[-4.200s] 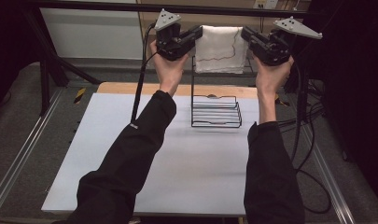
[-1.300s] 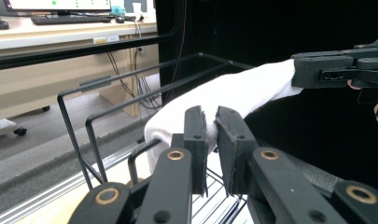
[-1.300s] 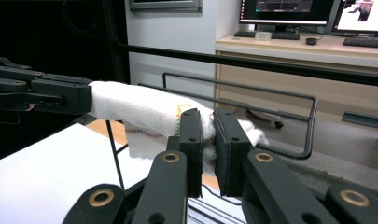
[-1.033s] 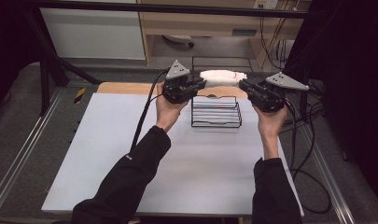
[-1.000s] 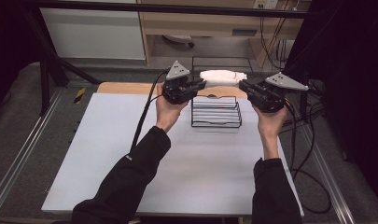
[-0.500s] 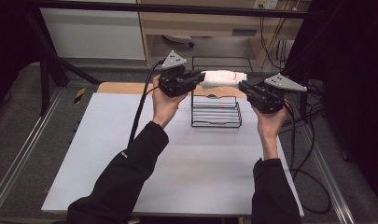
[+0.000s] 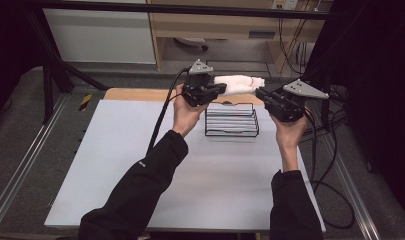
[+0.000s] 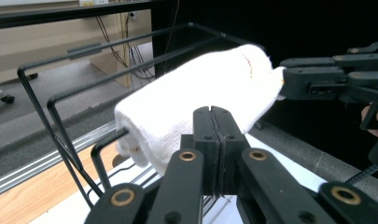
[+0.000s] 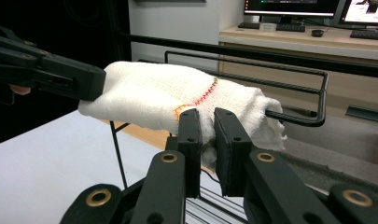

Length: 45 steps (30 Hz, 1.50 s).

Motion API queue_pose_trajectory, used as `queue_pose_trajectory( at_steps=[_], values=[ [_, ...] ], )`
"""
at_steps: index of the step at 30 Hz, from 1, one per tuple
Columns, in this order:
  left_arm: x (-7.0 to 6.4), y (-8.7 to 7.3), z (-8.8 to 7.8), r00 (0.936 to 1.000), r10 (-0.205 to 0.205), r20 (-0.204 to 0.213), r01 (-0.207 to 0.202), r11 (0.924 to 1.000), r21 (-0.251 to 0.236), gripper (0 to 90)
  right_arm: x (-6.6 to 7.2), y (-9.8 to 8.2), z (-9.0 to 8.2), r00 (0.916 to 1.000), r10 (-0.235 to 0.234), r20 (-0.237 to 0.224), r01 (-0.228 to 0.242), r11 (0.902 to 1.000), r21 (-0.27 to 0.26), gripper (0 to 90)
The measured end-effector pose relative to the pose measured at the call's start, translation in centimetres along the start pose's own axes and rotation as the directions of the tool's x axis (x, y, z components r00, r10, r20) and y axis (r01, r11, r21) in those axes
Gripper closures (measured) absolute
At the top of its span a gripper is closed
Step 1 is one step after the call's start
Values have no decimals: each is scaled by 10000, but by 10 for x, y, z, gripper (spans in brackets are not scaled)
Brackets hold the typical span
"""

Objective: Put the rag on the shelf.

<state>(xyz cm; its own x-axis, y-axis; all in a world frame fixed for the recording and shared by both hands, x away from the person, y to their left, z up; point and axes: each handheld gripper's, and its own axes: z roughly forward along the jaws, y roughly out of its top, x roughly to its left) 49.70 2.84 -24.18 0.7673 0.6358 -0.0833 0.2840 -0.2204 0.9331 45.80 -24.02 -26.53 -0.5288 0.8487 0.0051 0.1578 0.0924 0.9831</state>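
The white cloth (image 7: pixel 238 84) is held stretched between the two grippers, bunched into a rolled, elongated shape at the height of the top bars of the black wire rack (image 7: pixel 231 120). In the right gripper view the cloth (image 9: pixel 177 100) is seen draped over one of the rack's upper bars, with a line of coloured stitching across it; whether its weight is already carried by the bar cannot be told.

The left gripper (image 7: pixel 216 90) is clamped on one end of the cloth: in its own view the jaws are pressed together with the fabric (image 8: pixel 191 102) pinched between them. The right gripper (image 7: pixel 260 93) is closed on the other end, a fold of cloth being caught between its jaws in its own view.

The rack stands at the far side of the white bench (image 7: pixel 115 165), between the two hands.

By judgement, the hanging is partly done: the cloth has been brought to the rack and laid against a top bar, but it is not spread out and has not been released. What is left is to settle it evenly over the bar, open both grippers and draw them clear.
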Motion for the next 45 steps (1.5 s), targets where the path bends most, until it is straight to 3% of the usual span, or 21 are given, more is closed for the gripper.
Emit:
queue_pose_trajectory(
  at_steps=[7, 10, 12, 15, 19, 24, 28, 35, 45],
  values=[
    [1, -5, 3, 9998, 120, -171, -119, 9999, 56, 895, 2, 4, -4, 9998, -124, -182, 123, 9999, -26, 739],
    [2, -7, 4, 9995, 213, -246, -211, 9997, 108, 895, 3, 12, -9, 9994, -301, -165, 296, 9992, -265, 700],
    [2, -8, 6, 9992, 259, -305, -255, 9996, 110, 896, 6, 20, -10, 9990, -395, -227, 388, 9987, -316, 704],
    [2, -10, 8, 9990, 274, -364, -268, 9995, 158, 896, 11, 26, -7, 9983, -434, -382, 434, 9991, -11, 798],
    [2, -14, 11, 9988, 322, -374, -314, 9993, 222, 897, 15, 18, 3, 9983, -270, -522, 306, 9972, 681, 887],
    [3, -16, 14, 9984, 360, -432, -349, 9991, 257, 896, 7, 2, 10, 9999, 96, -56, -90, 9940, 1086, 900],
    [5, -18, 18, 9981, 346, -512, -331, 9990, 284, 896, 1, -4, 11, 9994, 135, 313, -169, 9935, 1125, 900],
    [6, -19, 22, 9976, 307, -625, -294, 9993, 217, 896, -5, -9, 18, 9982, 197, 572, -257, 9940, 1066, 900],
    [4, -19, 13, 9984, 442, -351, -437, 9989, 151, 872, -2, -7, 13, 9993, 98, 362, -132, 9954, 945, 857]
  ],
)
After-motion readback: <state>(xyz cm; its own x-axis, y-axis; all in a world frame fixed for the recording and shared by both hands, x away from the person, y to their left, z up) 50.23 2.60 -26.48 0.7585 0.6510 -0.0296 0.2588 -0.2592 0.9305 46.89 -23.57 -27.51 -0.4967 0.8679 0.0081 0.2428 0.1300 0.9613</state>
